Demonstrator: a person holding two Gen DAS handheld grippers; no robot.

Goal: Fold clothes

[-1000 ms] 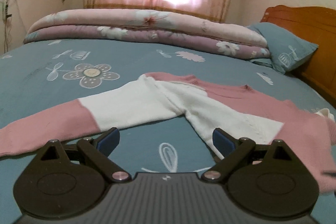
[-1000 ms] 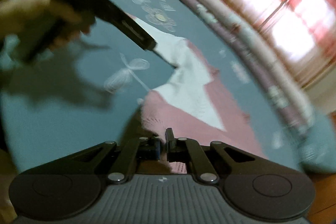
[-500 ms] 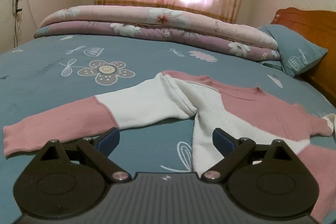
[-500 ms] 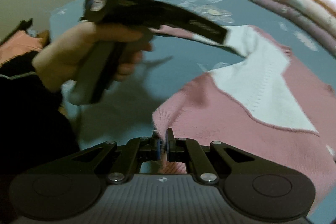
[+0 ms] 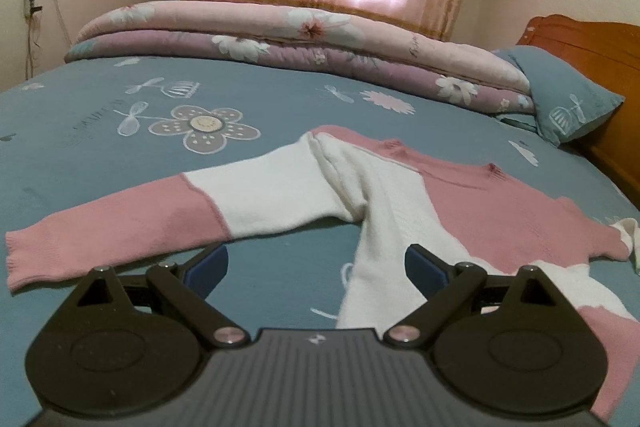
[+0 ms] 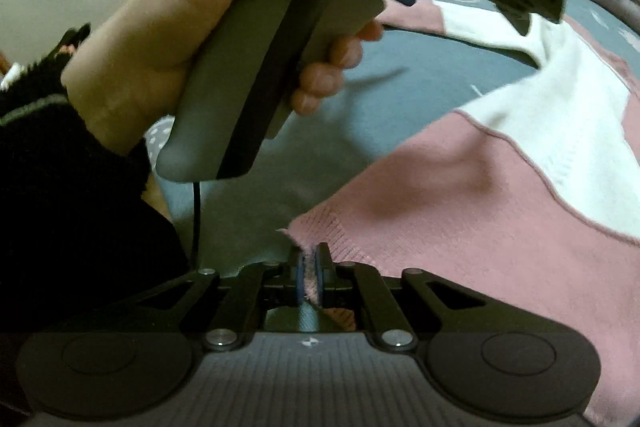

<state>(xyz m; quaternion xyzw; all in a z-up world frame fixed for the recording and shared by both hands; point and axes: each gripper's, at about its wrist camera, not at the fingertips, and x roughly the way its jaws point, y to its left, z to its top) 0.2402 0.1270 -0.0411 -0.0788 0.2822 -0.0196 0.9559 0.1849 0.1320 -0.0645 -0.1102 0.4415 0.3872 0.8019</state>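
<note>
Our right gripper [image 6: 309, 269] pinches the pink hem corner of the pink-and-white sweater [image 5: 400, 195], which lies spread on the blue bedsheet [image 5: 280, 107] towards its near edge. Our left gripper [image 5: 316, 267] hangs spread wide above it, holding nothing.

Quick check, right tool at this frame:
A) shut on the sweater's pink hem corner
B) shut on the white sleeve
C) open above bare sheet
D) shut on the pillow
A: in the right wrist view the right tool has pink knit pinched between its pads at the hem corner of the sweater.
</note>
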